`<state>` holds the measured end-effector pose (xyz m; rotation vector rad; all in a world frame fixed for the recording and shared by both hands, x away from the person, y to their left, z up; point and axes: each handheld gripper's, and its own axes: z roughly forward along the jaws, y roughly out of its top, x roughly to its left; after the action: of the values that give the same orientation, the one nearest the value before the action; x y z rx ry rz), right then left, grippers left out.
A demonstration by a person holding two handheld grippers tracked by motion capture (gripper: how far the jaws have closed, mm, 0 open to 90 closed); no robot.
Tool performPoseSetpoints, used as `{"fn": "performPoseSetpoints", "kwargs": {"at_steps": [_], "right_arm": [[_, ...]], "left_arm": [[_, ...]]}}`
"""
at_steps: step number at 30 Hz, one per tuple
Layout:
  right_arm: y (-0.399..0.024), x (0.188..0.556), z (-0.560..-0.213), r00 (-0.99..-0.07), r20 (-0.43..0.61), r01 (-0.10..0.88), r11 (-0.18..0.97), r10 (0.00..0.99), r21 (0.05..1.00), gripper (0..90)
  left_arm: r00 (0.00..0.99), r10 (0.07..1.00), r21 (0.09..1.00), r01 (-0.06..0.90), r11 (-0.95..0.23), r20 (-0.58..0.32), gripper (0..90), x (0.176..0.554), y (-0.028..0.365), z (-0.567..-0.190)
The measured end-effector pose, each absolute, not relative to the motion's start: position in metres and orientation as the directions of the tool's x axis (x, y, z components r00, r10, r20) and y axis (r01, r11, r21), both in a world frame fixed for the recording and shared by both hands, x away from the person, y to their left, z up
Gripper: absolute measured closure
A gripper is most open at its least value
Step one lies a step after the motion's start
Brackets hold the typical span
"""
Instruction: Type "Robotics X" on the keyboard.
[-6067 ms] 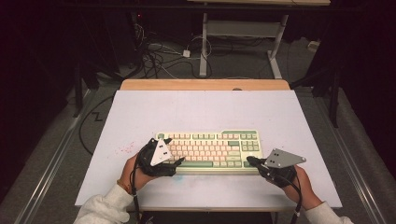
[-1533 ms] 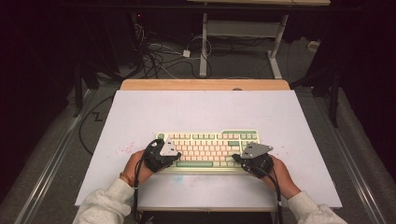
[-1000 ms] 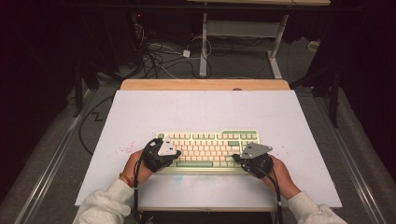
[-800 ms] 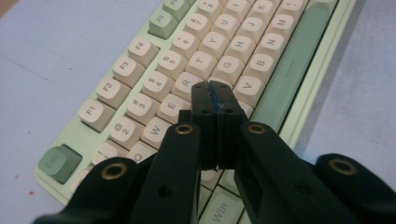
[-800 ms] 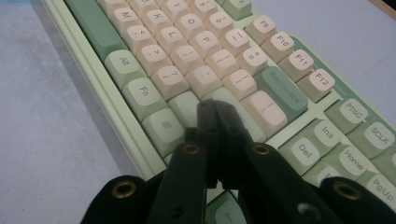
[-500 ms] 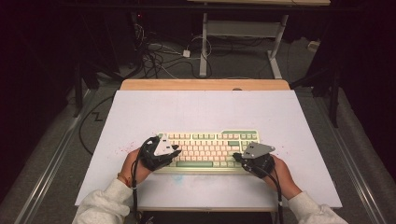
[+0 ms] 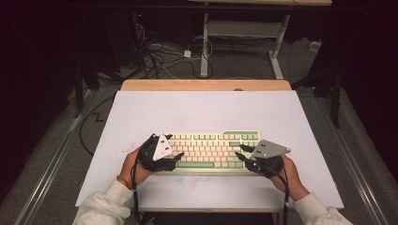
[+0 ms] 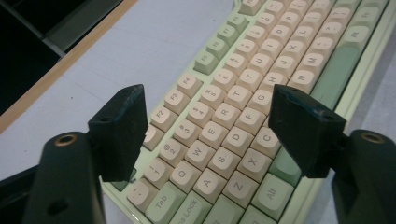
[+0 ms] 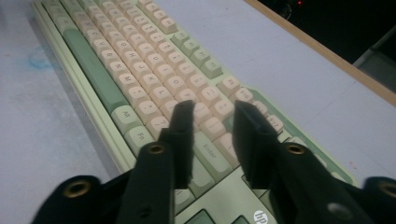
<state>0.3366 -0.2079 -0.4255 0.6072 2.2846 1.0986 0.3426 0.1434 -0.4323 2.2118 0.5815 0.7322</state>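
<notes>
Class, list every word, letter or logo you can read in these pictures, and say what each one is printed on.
"Tab", "Alt", "Q W E R T", "A S D", "Z X C": keys at the left end of the keyboard, left gripper view.
"Enter", "Alt", "Fn": keys at its right end, right gripper view.
"hp" logo: keyboard case, near corner, right gripper view.
"Look": a partly cut-off key, likely Caps Lock.
Other keys are too blurred to read.

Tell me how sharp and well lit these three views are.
High view: table evenly lit, the floor around it dark. Left gripper view: keyboard legends crisp, near jaws soft. Right gripper view: far keys blur, and the right gripper looks slightly soft.
</notes>
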Motion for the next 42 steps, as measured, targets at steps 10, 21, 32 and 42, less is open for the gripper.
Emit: {"fn": "performPoseSetpoints", "kwargs": {"at_steps": [10, 21, 32, 42], "right_arm": [[-0.207, 0.337, -0.426, -0.726, -0.288, 0.15, 0.552, 0.625, 0.82, 26.2], [-0.208, 0.341, -0.426, -0.678, -0.286, 0.164, 0.52, 0.677, 0.839, 16.9], [-0.213, 0.338, -0.419, -0.665, -0.296, 0.155, 0.515, 0.686, 0.843, 16.4], [-0.216, 0.331, -0.415, -0.657, -0.31, 0.141, 0.516, 0.687, 0.845, 17.2]], "left_arm": [[0.719, 0.618, 0.772, 0.182, -0.609, 0.318, 17.2, 0.342, 0.143, -0.434], [0.715, 0.613, 0.772, 0.165, -0.614, 0.335, 14.6, 0.343, 0.134, -0.435], [0.703, 0.619, 0.785, 0.139, -0.603, 0.351, 14.6, 0.337, 0.139, -0.431], [0.694, 0.61, 0.785, 0.105, -0.61, 0.381, 14.6, 0.326, 0.145, -0.426]]}}
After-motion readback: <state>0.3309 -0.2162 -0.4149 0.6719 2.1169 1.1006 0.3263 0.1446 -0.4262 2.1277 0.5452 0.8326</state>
